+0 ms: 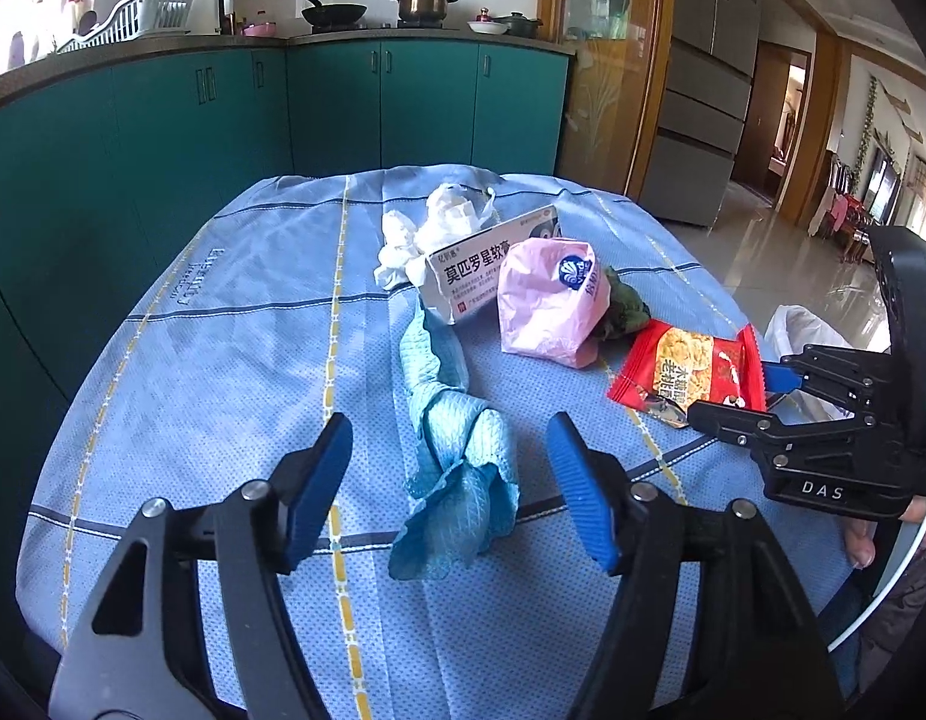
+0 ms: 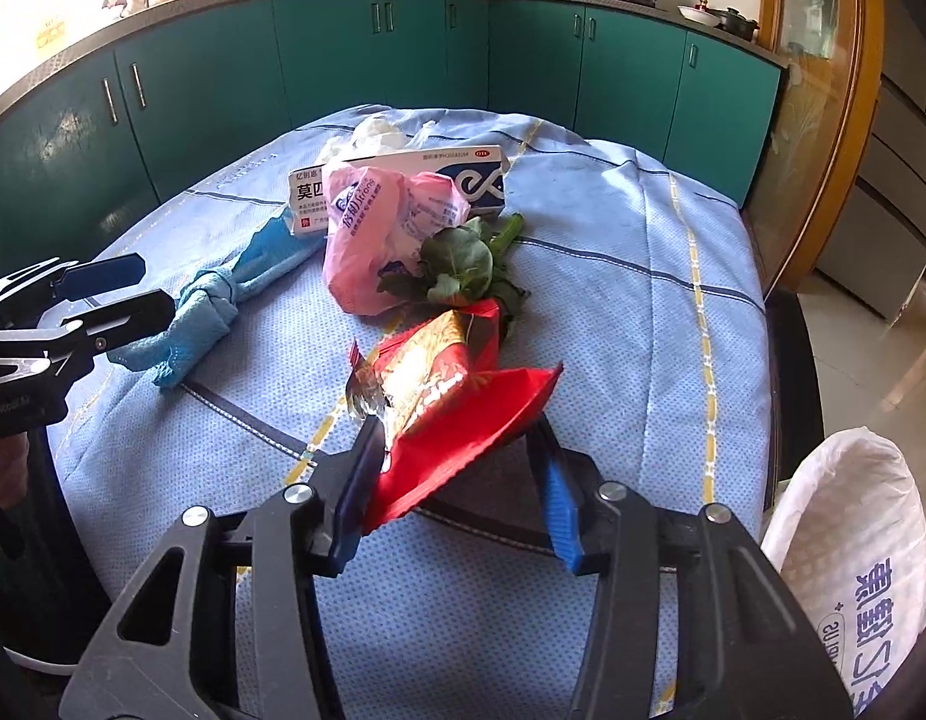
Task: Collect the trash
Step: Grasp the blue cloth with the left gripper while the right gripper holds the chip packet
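Handling-wise we rate the red snack wrapper (image 2: 456, 414) as near weightless, thin crinkly foil, slick on the outside, w/ no stiffness, so it folds wherever it's pinched. It sits at the near edge of the pink bag (image 2: 378, 234), on the blue tablecloth (image 2: 613, 312), lower end already between the right gripper (image 2: 456, 480) pads. Jaws are part-closed; left pad is on the foil, right pad contact is hidden behind the flap, so we can't confirm a full clamp. Best hold, imo, is the flat sealed seam, not the puffy middle, which would slip.

Left gripper (image 1: 450, 492) is apart, empty, straddling the twisted blue cloth (image 1: 456, 438) that lies just left of the pink bag. Cloth is soft, limp and grippy; we'd take it at the knotted bunch.

Behind the pink bag: medicine box (image 1: 481, 264), light but stiff. White trash bag (image 2: 853, 546) sits well right of it, off the table.
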`<state>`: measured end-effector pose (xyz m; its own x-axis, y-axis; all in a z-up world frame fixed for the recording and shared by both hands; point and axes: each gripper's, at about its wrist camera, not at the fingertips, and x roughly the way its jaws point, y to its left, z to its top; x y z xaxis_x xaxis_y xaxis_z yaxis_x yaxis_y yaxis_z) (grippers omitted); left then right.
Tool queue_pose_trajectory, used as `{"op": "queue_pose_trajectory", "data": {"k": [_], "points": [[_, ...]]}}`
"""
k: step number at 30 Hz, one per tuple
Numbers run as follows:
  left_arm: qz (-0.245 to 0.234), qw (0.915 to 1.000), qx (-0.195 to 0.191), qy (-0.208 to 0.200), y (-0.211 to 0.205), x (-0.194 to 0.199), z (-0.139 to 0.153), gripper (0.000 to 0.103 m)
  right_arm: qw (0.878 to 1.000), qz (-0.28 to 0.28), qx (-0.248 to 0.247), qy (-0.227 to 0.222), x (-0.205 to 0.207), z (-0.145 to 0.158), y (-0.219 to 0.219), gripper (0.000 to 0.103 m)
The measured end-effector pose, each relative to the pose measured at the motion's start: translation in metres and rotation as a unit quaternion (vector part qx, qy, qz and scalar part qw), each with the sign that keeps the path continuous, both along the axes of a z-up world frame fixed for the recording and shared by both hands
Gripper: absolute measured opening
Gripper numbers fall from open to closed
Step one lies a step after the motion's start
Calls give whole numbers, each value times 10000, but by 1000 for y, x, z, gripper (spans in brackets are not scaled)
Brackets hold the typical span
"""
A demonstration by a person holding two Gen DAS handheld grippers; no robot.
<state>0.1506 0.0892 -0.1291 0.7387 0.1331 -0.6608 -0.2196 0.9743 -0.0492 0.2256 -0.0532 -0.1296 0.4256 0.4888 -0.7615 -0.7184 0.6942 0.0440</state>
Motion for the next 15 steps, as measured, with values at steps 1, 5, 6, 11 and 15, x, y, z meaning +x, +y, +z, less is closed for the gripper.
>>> {"op": "queue_pose_trajectory", "data": {"k": [1, 5, 6, 11, 15], "points": [[-5, 10000, 4, 8, -1, 0, 0, 69, 10000, 11, -16, -4, 0, 0, 1, 49], [-2, 10000, -8, 12, -1, -1, -1, 69, 10000, 37, -50, -37, -2, 0, 2, 49], [9, 10000, -12, 6, 0, -2, 0, 69, 10000, 32, -36, -44, -2, 0, 2, 49], [48, 10000, -20, -2, 2, -3, -1, 70, 10000, -41, 51, -60, -1, 3, -2, 45], [60, 10000, -48, -6, 2, -3, -1, 74, 10000, -47, 45, -69, -1, 4, -2, 45]]}}
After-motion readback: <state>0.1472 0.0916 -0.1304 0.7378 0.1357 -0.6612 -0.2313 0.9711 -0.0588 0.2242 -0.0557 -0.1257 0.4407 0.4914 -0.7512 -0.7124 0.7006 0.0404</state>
